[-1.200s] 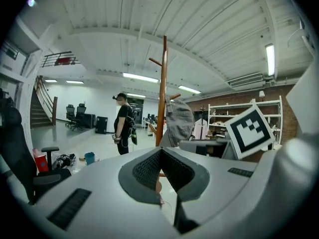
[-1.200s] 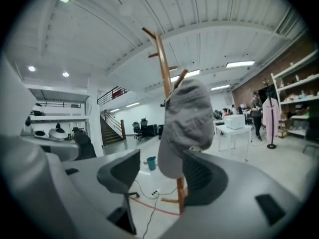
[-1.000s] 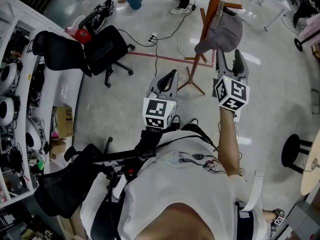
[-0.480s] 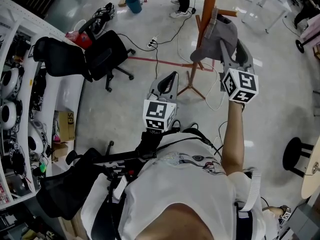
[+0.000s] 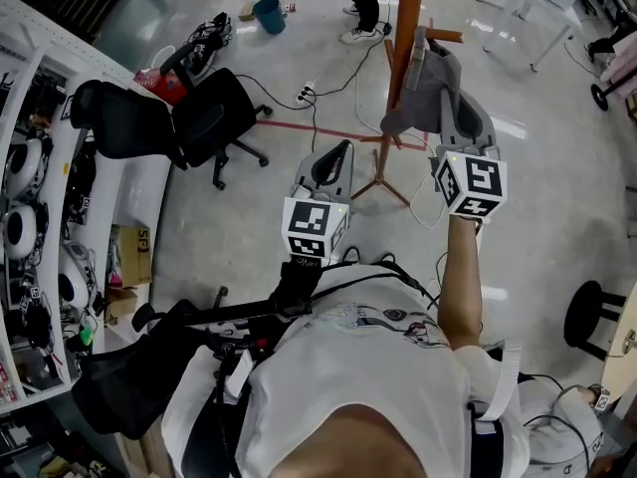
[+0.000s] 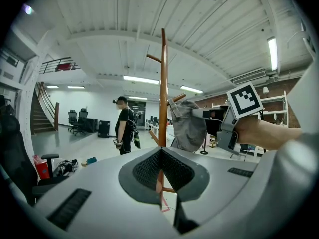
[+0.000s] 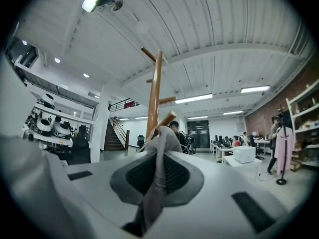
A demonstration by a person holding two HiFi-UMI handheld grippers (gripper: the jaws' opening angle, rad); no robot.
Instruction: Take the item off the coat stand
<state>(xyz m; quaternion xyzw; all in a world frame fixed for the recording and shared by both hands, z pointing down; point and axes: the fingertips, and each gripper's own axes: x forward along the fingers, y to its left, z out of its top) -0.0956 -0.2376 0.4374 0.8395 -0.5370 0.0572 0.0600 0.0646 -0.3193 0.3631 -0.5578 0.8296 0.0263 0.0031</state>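
Now the right gripper (image 5: 463,127) is closing its jaws on the grey fabric cap (image 5: 438,83), where a second ago those jaws were standing wide just below the cap's brim. In the right gripper view a fold of the cap (image 7: 162,138) is running straight down between the ribbed pads, squeezed narrow, so the right gripper (image 7: 158,171) is pinching cloth, not air. The cap is still hanging on a short angled wooden peg (image 5: 443,36) of the tall orange-brown wooden coat stand (image 5: 408,18), at about 4 o'clock of the pole in the head view and at roughly 1 o'clock from the person. The left gripper (image 5: 328,162) is waiting lower down at about 11 o'clock from the person's chest, its jaws pressed together with nothing between them; past its tips the left gripper view is showing the pole (image 6: 163,83) and the hanging cap (image 6: 187,126). The grasp is looking nearly made, so what is remaining is probably lifting the cap up and away from the peg.
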